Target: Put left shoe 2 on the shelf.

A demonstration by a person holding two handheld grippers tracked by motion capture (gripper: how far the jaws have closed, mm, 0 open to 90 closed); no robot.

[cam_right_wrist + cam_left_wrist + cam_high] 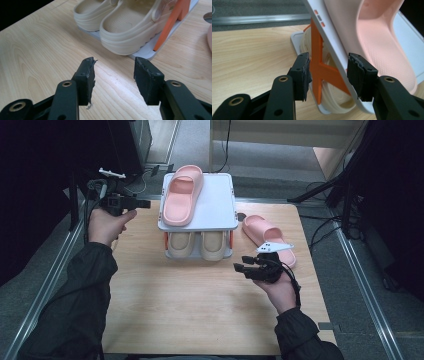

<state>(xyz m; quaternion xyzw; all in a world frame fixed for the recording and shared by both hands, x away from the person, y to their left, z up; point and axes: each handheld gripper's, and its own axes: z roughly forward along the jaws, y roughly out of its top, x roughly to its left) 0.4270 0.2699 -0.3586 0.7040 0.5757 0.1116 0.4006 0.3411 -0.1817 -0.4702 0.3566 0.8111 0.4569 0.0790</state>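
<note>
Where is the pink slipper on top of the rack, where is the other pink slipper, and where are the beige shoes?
Pink slipper on the rack [180,196], high view, on its footbed.
Other pink slipper [260,230], high view, on its strap, lying on the table.
Beige shoes [130,27], right gripper view, on the nearer shoe's inside.

Bare table [200,295] front open, shoe rack [220,215] blocking centre back

No readable text, label, brand, number or sign showing anywhere, pink slipper [181,195] bearing no legible mark, white shelf [220,205] at upper centre of the frame plain, small orange and grey marks on its edge [319,18] carrying no letters
</note>
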